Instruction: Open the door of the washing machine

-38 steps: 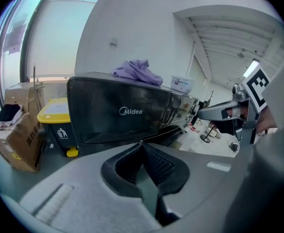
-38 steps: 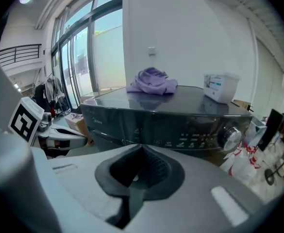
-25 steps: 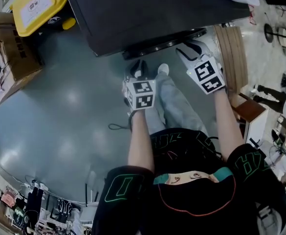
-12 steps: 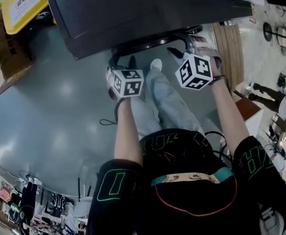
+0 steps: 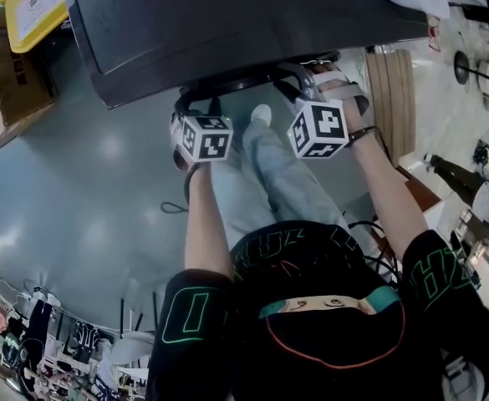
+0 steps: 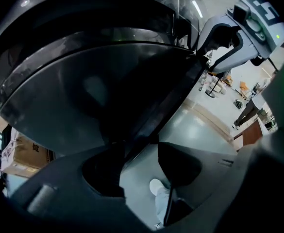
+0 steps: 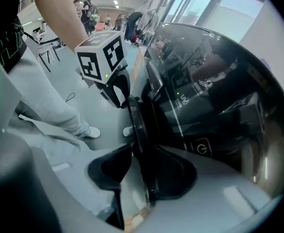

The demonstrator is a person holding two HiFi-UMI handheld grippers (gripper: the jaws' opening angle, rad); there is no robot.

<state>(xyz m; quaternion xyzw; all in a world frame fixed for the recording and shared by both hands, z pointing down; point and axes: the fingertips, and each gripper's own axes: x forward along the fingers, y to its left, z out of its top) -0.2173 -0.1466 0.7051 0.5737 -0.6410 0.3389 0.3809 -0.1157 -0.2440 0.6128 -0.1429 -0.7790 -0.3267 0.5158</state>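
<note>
A glossy grey-blue floor point(image 5: 85, 190) fills most of the head view, and the dark washing machine point(image 5: 227, 15) stands along its far edge. A cardboard box point(image 5: 10, 90) and a yellow lid point(image 5: 35, 2) sit off the machine's left end, and a slatted wooden panel point(image 5: 394, 98) off its right end. The round door point(image 5: 244, 77) is on the machine's front face, just ahead of the person's white shoe point(image 5: 262, 114). Both grippers point steeply down at its rim, one towards each end of the arc. The left gripper point(image 6: 141, 163) has its jaws spread wide. The door's dark edge runs down between them with clear room on each side. The right gripper point(image 7: 142, 171) is closing its jaws round the rim. In its own view the rim fills the gap, one pad lying flat along it and the other's tip meeting its near face.
</note>
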